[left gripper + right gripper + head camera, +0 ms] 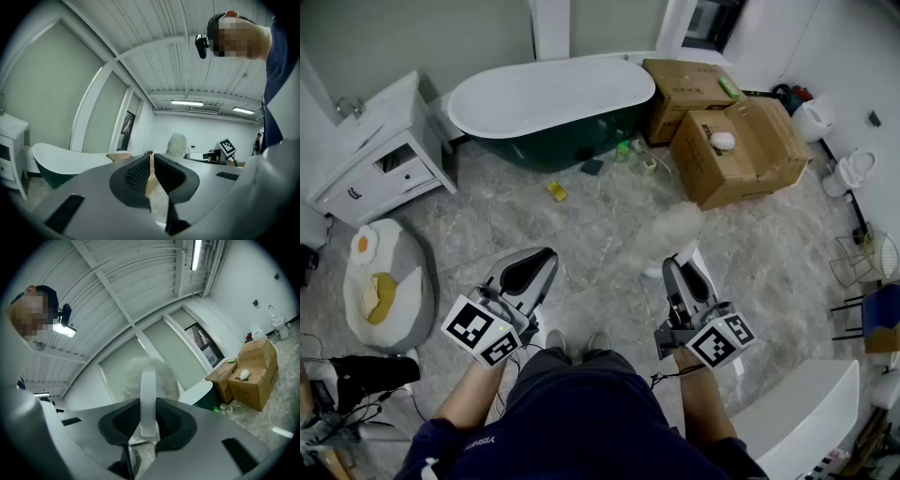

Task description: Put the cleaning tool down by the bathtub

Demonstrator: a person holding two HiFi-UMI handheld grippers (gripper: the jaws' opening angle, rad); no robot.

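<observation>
Nearest me, the right gripper (680, 272) is clamped on the duster (675, 230). Its pads pinch the flat white handle, and the fluffy head sticks out ahead over the floor (581, 220). The left gripper (530, 272) has its jaws narrow, almost together, with nothing between them. The tub (553, 98) is well apart, across the room.

My worry is the grip. The handle looks like smooth, thin plastic held near one end, so I judge it could pivot or slide between the ribbed rubber pads on the walk over. Letting go from high up would probably make the rigid handle bounce on the hard floor and skid away from the tub. Small bits (556, 191) lie by the tub's base, and the duster could land on them or knock them about. The head could also brush the tub's rim and catch if I swing in too close.

The head is pale, soft and woolly, a rounded puff. The tub is a glossy oval, white inside and dark green outside. The floor is polished grey stone with veining. Creased cardboard boxes (741, 150) stand beside the tub.
</observation>
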